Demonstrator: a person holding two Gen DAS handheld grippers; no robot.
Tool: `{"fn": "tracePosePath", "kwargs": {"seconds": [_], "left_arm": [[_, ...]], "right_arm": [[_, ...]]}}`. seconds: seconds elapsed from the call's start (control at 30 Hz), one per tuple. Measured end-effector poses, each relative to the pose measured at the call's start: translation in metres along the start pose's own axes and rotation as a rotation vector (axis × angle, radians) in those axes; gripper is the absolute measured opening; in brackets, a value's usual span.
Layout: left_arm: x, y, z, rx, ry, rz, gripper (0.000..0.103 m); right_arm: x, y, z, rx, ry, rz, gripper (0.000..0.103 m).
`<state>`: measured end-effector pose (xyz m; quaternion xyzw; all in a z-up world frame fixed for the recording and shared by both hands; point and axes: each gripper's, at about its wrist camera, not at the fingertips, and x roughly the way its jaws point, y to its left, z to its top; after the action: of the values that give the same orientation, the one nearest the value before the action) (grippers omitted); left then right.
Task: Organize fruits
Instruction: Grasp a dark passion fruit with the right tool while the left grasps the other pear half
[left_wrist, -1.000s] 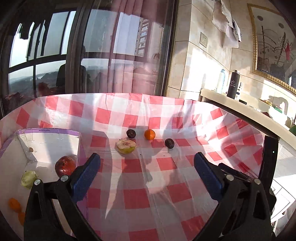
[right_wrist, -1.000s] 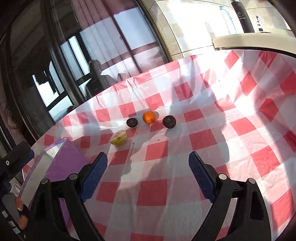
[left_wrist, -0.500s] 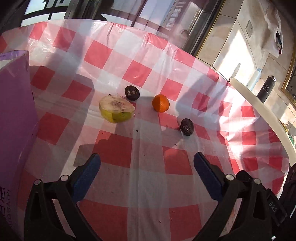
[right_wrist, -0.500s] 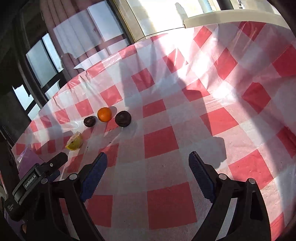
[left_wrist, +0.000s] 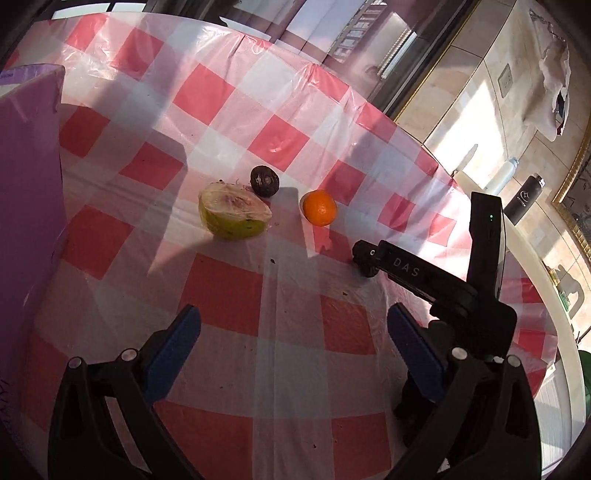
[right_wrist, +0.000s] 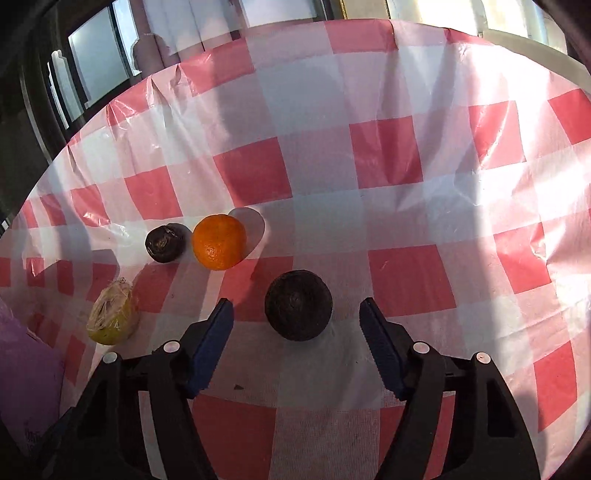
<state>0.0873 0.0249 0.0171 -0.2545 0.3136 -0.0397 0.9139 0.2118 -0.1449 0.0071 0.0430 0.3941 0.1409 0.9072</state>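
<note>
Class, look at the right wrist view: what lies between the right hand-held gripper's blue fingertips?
The larger dark round fruit sits between the open right hand-held gripper fingertips, on the checked tablecloth, untouched.

The orange (left_wrist: 320, 207) is seen from a raised, moderately distant position in the left wrist view, which is aimed obliquely down across the worktop (left_wrist: 236, 306) toward the window. In the right wrist view the orange (right_wrist: 219, 242) is seen from lower and closer, left of centre. Both views share the orange and neighbouring fruit.

Home dining corner: checked tablecloth (left_wrist: 229, 295), tiled wall (left_wrist: 476, 110), framed picture (left_wrist: 576, 199).
</note>
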Motion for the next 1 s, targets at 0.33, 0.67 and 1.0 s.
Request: {"fn": "tracePosePath", "kwargs": {"seconds": [0.33,0.67,1.0], "left_arm": [[0.0,0.003,0.0,-0.022,0.0,0.011,0.101],[0.015,-0.003,0.013,0.015,-0.005,0.163,0.101],[0.109,-0.004,0.075,0.064,0.155,0.487,0.093]], "right_arm": [[-0.033,-0.01,-0.032,0.08,-0.029,0.048,0.039],[-0.069,-0.045,-0.045,0.303,-0.218,0.154,0.039],[-0.069,-0.044,-0.046,0.312,-0.246,0.189,0.04]]}}
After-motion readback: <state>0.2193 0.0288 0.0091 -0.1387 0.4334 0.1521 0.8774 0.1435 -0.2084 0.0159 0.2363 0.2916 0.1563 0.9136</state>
